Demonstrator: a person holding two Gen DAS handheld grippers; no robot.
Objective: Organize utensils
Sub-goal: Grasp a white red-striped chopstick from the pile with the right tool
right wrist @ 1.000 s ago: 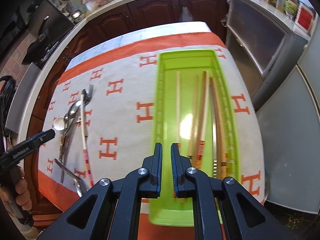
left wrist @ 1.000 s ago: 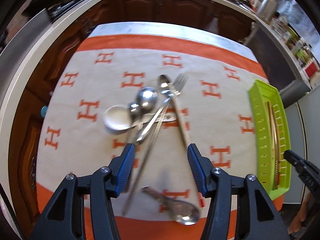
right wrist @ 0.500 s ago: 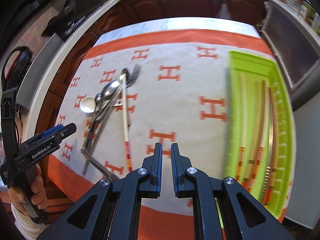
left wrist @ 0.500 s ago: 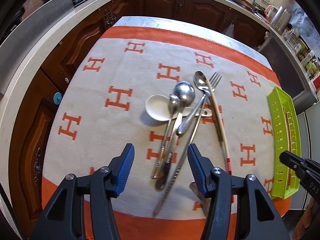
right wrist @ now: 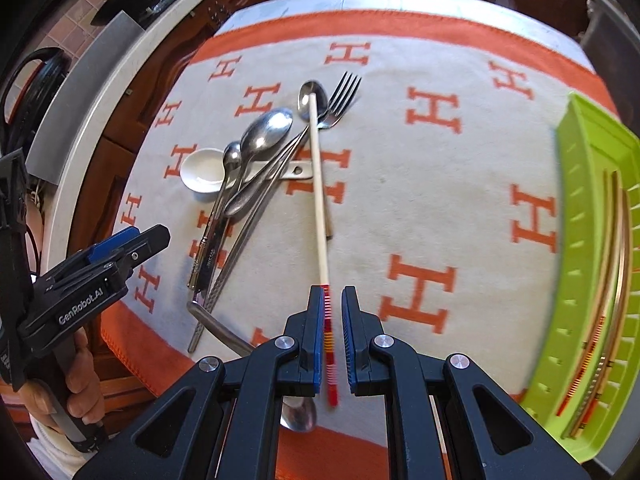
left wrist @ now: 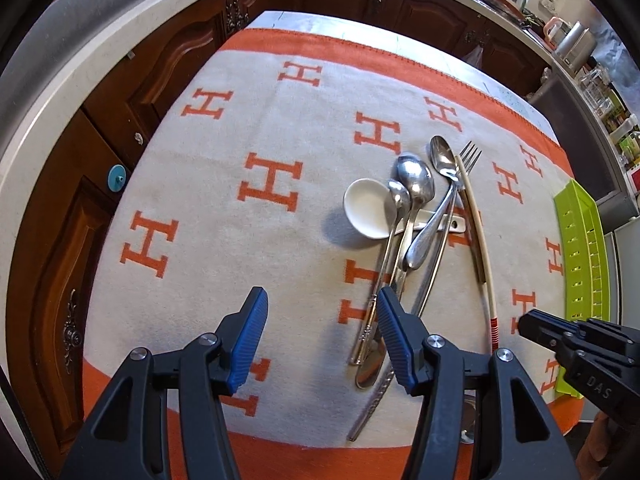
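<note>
Orange and cream cloth (right wrist: pixel 400 208): it covered the counter (left wrist: pixel 304 20) and had big orange H shapes on it.
Green tray (right wrist: pixel 580 280): it sat at the right edge of the cloth, well apart from the pile, with long chopsticks (right wrist: pixel 608 260) lying inside.
Left gripper (left wrist: pixel 320 340): its jaws stood wide open above the cloth, with nothing between them. Its right finger sat over the near ends of the spoon handles.
Right gripper (right wrist: pixel 332 340): its jaws were open just a little, one on each side of the striped end of a chopstick. I could not tell if they touched it.
Utensil pile (left wrist: pixel 416 220): spoons and a fork (right wrist: pixel 340 96) lay crossed over each other near the middle of the cloth.
White spoon (left wrist: pixel 366 208): it lay under the metal spoons, bowl to the left.
Loose chopstick (right wrist: pixel 318 184): it lay on the right side of the pile, its thin tip on a spoon bowl.
</note>
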